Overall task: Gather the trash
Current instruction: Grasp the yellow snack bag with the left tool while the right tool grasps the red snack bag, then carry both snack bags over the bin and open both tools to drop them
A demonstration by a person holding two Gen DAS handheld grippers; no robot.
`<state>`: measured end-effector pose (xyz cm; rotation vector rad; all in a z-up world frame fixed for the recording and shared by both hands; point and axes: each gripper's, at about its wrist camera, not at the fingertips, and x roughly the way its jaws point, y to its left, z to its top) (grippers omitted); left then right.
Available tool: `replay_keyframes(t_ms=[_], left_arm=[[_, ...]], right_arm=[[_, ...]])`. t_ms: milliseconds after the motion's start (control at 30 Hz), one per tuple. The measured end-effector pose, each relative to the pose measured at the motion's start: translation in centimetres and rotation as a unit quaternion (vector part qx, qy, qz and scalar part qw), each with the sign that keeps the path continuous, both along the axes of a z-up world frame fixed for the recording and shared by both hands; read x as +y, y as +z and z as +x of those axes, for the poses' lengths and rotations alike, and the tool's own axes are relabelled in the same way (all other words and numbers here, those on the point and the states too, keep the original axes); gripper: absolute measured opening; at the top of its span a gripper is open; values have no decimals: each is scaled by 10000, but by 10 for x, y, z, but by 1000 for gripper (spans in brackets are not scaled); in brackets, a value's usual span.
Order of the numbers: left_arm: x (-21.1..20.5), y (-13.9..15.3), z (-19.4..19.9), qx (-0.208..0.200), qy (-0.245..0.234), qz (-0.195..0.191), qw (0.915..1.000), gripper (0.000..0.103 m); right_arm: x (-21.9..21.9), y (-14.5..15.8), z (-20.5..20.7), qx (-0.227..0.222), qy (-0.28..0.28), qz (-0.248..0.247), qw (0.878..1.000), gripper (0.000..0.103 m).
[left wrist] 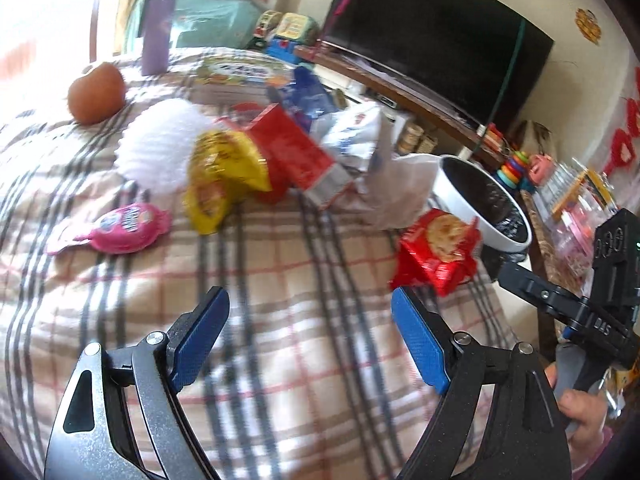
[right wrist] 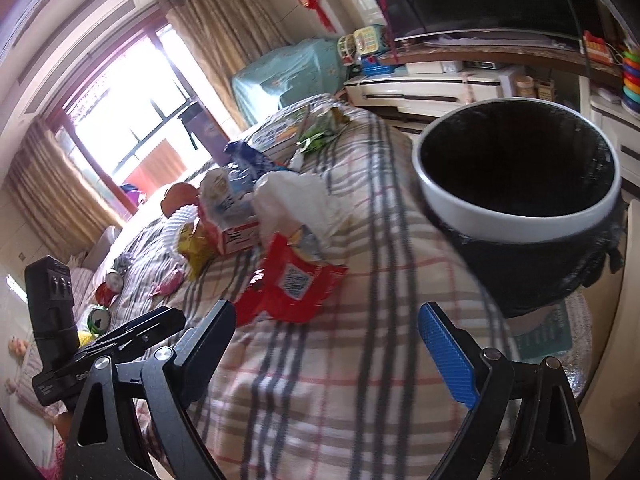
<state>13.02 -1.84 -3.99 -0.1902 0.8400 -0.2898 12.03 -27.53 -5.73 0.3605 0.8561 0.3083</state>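
Observation:
Trash lies on a plaid blanket (left wrist: 280,360): a pink wrapper (left wrist: 108,226), a yellow snack bag (left wrist: 222,176), a red packet (left wrist: 296,152), crumpled white paper (left wrist: 394,192) and a red cookie wrapper (left wrist: 438,248). A white bin with a black liner (left wrist: 484,204) stands at the bed's edge. My left gripper (left wrist: 310,300) hangs open over bare blanket, short of the cookie wrapper. In the right wrist view my right gripper (right wrist: 326,312) is open and empty, just before the red cookie wrapper (right wrist: 292,288), with the bin (right wrist: 516,184) to its upper right.
A round orange-red fruit (left wrist: 96,94), a white foam net (left wrist: 160,144) and a purple bottle (left wrist: 158,28) sit farther back on the bed. A dark TV (left wrist: 440,32) on a low cabinet stands beyond the bin. A hand (left wrist: 580,412) holds the other tool at the right.

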Motion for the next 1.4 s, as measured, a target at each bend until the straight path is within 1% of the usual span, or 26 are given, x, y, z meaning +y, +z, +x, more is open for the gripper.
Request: replay_keyframes(t_ms=[200,400,467,533,567,600,633,667,700,733,767,800,833,967,1200,1400], left_arm=[[13,-3,12,38,246,5,9997,85],[19,0,34,-66,511,191,9985,85],[21,-3,46,-66,596,255,9979,85],[23,-7,57,12,645,288,9975,85],[24,-9,64,39,659,296,9974,85],[25,-11,68,60,662,308,9973,83],[25,-13,73,81,676,326,9971,77],[26,-15,78,98,681,331,9971,73],[27,-16,81,119,670,314,9972,62],[29,-18,84,149,673,291,9972,50],[31,-20,87,182,689,249,9971,43],[33,-22,88,214,679,190,9973,28],[34,-22,88,226,658,122,9975,27],[35,-17,77,41,587,80,9982,24],[28,-7,45,-34,417,-102,9991,23],[9,6,18,-118,134,-178,9997,23]], right_arm=[[13,0,7,-26,71,-58,10000,93],[21,-6,18,28,43,-149,9999,92],[22,-9,22,81,69,-106,9999,88],[24,-13,26,149,113,-72,9998,82],[24,-15,28,181,129,-69,9997,81],[25,-17,30,205,138,-66,9997,76],[26,-20,32,237,151,-60,9996,66],[26,-21,33,261,165,-49,9995,60],[27,-23,35,273,194,-10,9994,51],[27,-24,35,258,208,0,9995,44],[28,-23,34,214,222,-30,9995,40],[28,-21,33,165,243,-62,9995,31],[28,-18,32,122,260,-84,9996,28],[30,-14,27,62,326,-98,9994,25],[27,-4,17,-23,360,-19,9993,25],[16,6,6,-152,261,-16,9995,25]])
